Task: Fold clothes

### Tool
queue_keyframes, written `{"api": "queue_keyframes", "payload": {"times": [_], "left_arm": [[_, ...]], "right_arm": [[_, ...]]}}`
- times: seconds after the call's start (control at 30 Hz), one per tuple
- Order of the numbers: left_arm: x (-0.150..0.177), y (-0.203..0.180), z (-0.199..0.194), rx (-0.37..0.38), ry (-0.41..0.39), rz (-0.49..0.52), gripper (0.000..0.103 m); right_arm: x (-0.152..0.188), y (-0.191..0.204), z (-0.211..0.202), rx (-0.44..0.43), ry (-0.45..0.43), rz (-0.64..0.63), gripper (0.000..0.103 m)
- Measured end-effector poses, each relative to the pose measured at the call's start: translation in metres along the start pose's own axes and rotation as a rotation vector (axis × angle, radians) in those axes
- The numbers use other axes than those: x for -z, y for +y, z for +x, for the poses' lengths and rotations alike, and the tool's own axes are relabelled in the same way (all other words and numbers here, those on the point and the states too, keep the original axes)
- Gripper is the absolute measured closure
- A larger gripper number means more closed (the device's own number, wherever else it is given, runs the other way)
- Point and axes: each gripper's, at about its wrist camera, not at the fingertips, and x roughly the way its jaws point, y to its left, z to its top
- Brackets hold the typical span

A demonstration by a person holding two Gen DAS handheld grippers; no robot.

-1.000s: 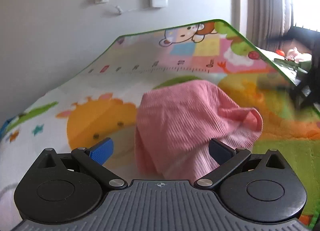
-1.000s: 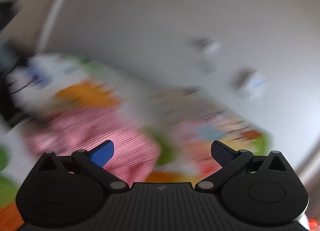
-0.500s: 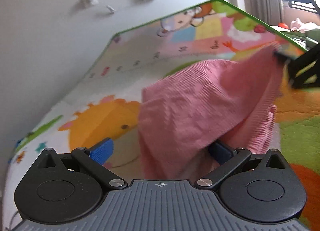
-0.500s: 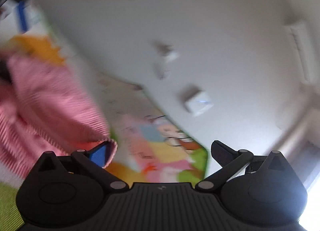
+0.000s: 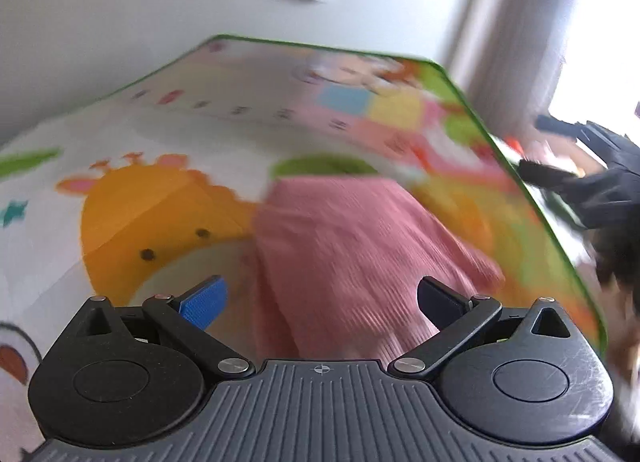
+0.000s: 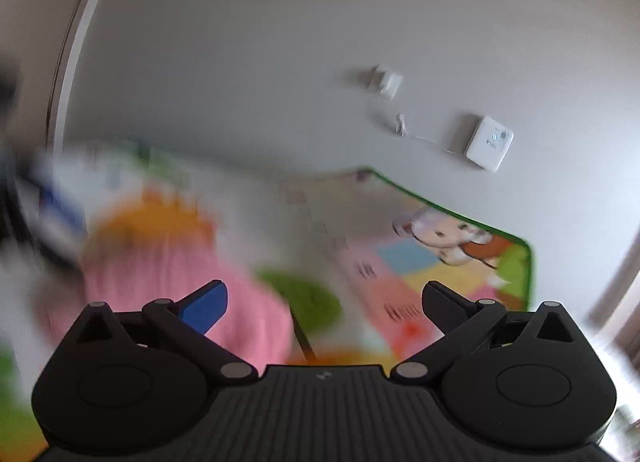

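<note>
**Between the open fingers: a pink garment on the play mat**

Ahead of the left claw (image 5: 322,300), whose jaws stand wide apart with nothing between them, the pink ribbed garment (image 5: 360,246) lies on the play mat (image 5: 168,182), doubled over into a rough slab with one loose edge trailing to the right. The right claw (image 6: 324,300) is likewise spread wide and empty; the same garment shows blurred at its lower left.

Both views are smeared by motion, so the creases cannot be read. My judgement: a fold sits in the cloth and neither claw grips it. Whether another fold is due or this is the finished shape, the pictures do not settle.

Beyond lies the cartoon-printed, green-edged mat, then a plain grey wall (image 6: 280,62) carrying a white box (image 6: 490,144), a curtain (image 5: 504,22) and a bright window.
</note>
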Motion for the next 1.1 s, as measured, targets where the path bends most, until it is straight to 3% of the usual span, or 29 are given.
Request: {"api": "queue_keyframes", "payload": {"times": [0.07, 0.13, 0.23, 0.3, 0.4, 0.47, 0.53, 0.6, 0.7, 0.93, 1.1], "left_arm": [[-0.003, 0.009, 0.015, 0.021, 0.016, -0.056, 0.000], [-0.001, 0.011, 0.030, 0.059, 0.053, -0.069, 0.000], [0.012, -0.003, 0.042, 0.056, 0.164, 0.022, 0.000], [0.022, -0.016, 0.046, 0.051, 0.222, 0.109, 0.000], [0.028, -0.025, 0.031, 0.123, 0.221, 0.171, 0.000], [0.021, -0.017, 0.015, 0.202, 0.154, 0.101, 0.000], [0.011, -0.005, 0.004, 0.194, 0.065, 0.017, 0.000], [0.006, 0.006, 0.003, 0.122, 0.001, -0.046, 0.000], [0.008, 0.013, 0.014, 0.054, -0.008, -0.094, 0.000], [0.017, -0.013, 0.011, 0.299, 0.002, -0.004, 0.000], [0.015, 0.021, -0.008, 0.252, -0.082, -0.151, 0.000]], "right_arm": [[-0.019, -0.005, 0.026, -0.042, 0.011, 0.128, 0.000], [-0.017, 0.004, 0.065, -0.065, 0.107, 0.187, 0.000], [0.012, 0.020, 0.121, -0.036, 0.287, 0.146, 0.000], [0.042, 0.040, 0.141, -0.030, 0.370, 0.045, 0.000], [0.053, 0.043, 0.139, -0.035, 0.343, 0.024, 0.000], [0.049, 0.041, 0.138, -0.042, 0.344, 0.017, 0.000], [0.050, 0.042, 0.138, -0.046, 0.340, 0.004, 0.000], [0.049, 0.043, 0.138, -0.045, 0.338, 0.010, 0.000], [0.050, 0.045, 0.141, -0.044, 0.337, 0.014, 0.000], [0.037, 0.057, 0.114, -0.058, 0.206, -0.105, 0.000], [0.028, 0.066, 0.095, -0.068, 0.113, -0.190, 0.000]]}}
